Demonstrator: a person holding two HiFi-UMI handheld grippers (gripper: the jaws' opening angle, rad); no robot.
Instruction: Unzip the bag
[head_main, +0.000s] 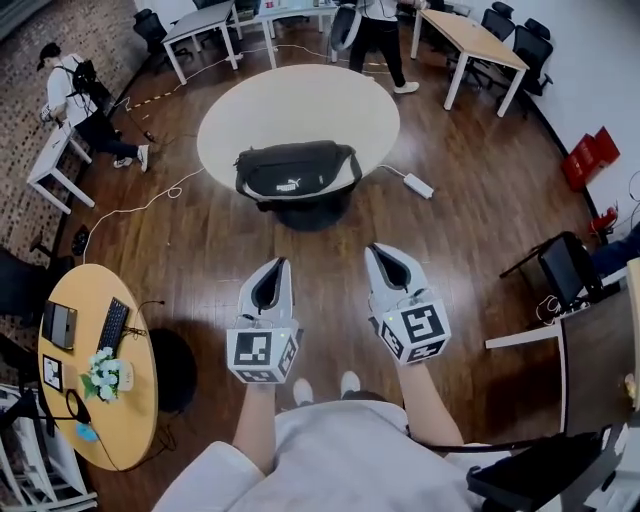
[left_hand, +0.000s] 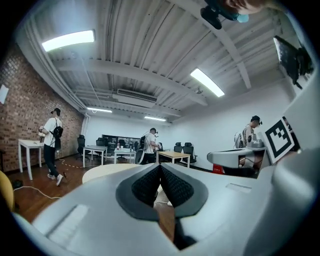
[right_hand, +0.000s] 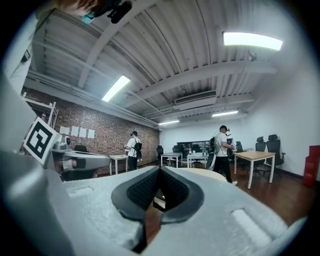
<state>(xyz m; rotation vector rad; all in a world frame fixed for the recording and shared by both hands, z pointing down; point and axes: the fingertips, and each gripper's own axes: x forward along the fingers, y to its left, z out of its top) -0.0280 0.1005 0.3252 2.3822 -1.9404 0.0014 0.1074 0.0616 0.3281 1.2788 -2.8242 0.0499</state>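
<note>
A black fabric waist bag (head_main: 297, 170), seemingly unopened, lies on the round cream tabletop (head_main: 330, 100), well ahead of the left tongs (head_main: 277, 268) and right tongs (head_main: 378, 252), both pressed together and empty; reaching the zip pull likely comes next

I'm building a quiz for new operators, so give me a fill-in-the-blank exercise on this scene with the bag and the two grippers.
1. The waist bag is ____ in colour.
2. It lies on a pale table that is ____ in shape.
3. The left gripper, held short of the bag, has its jaws ____.
4. Between the jaws of the right gripper there is ____.

Missing words: black; round; shut; nothing
</note>
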